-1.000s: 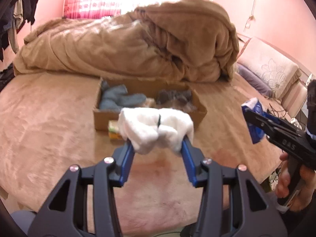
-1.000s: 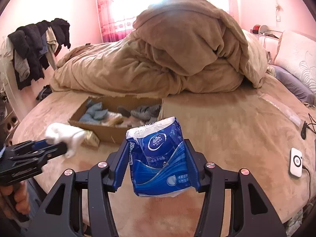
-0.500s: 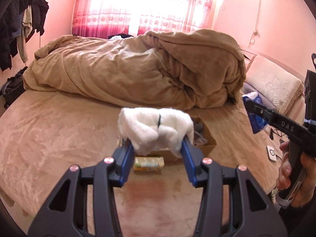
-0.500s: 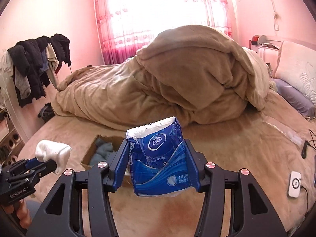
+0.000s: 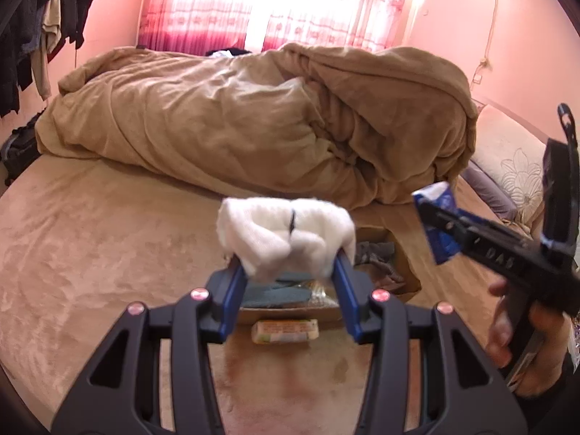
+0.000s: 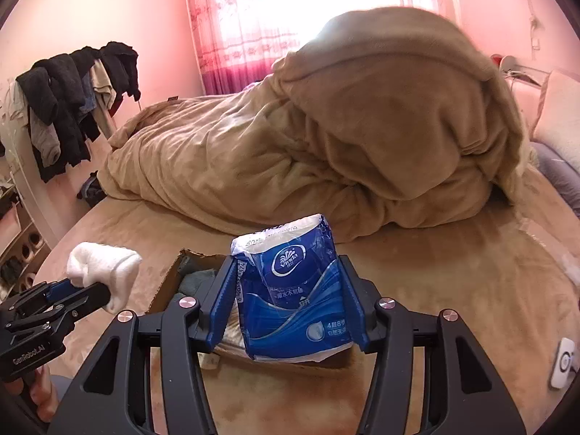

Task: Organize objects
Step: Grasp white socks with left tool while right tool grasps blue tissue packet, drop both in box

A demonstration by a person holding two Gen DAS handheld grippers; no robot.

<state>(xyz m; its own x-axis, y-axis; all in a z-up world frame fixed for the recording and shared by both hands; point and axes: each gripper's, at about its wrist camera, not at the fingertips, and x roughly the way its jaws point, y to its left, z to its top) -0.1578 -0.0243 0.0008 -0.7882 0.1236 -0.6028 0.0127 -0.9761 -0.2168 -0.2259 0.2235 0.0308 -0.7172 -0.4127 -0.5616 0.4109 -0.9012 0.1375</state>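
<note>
My left gripper (image 5: 288, 272) is shut on a white fluffy sock bundle (image 5: 282, 233) and holds it above the near edge of a cardboard box (image 5: 402, 264). My right gripper (image 6: 288, 290) is shut on a blue tissue pack (image 6: 293, 290) and holds it over the same box (image 6: 170, 282), which holds blue and grey socks. The left gripper with the white bundle (image 6: 105, 268) shows at the left of the right wrist view. The right gripper with the pack (image 5: 436, 228) shows at the right of the left wrist view.
A small yellow-green packet (image 5: 286, 330) lies on the bed in front of the box. A heaped tan duvet (image 5: 253, 123) fills the back of the bed. Pillows (image 5: 514, 166) lie at the right. A white device (image 6: 563, 362) lies at the right edge. Clothes (image 6: 72, 94) hang at left.
Both grippers have lifted and moved in over the box, keeping their loads. The right gripper has come closer to the left one.
</note>
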